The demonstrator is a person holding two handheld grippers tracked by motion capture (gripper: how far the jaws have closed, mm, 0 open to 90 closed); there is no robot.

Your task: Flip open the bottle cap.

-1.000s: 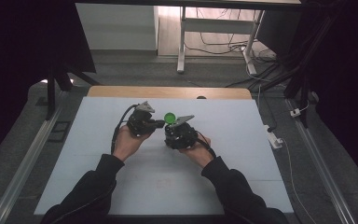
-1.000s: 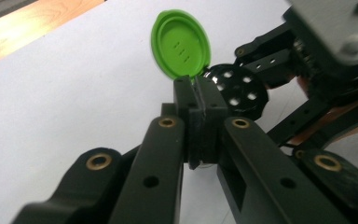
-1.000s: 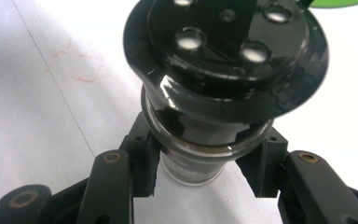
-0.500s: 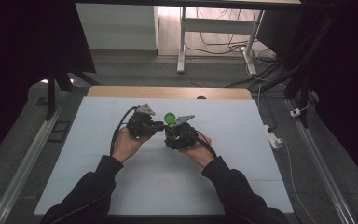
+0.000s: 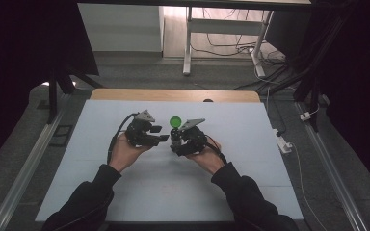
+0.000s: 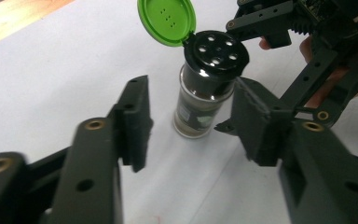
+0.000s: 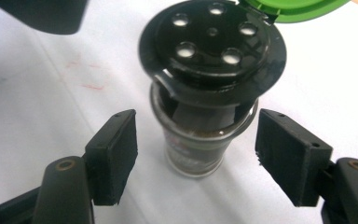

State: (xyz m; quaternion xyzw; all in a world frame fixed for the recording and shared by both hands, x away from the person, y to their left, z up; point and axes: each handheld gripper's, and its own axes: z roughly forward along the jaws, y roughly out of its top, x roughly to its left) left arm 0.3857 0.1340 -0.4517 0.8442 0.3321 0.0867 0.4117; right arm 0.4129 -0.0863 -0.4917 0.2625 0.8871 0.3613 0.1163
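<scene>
A small glass spice jar [image 5: 175, 134] stands upright on the white table [image 5: 125, 192], between the two hands. Its green flip lid [image 6: 167, 21] is tipped back, baring the black shaker top [image 7: 212, 46] with several holes. My left gripper [image 6: 191, 105] points at the jar from the left; its jaws have just been opening and stand apart, short of the glass. My right gripper [image 7: 196, 156] has also just been opening. Its pads [image 7: 114, 149] flank the jar [image 7: 198, 149] below the cap with a gap on each side.
Bare white table surface lies all around the jar and towards the near edge. A wooden strip [image 5: 173, 95] runs along the table's far edge. Metal rails [image 5: 24, 173] flank the table, and a white plug strip [image 5: 283, 143] lies off its right side.
Hands and jar keep their places. The jaws on both sides of the jar look slightly wider apart than before.
</scene>
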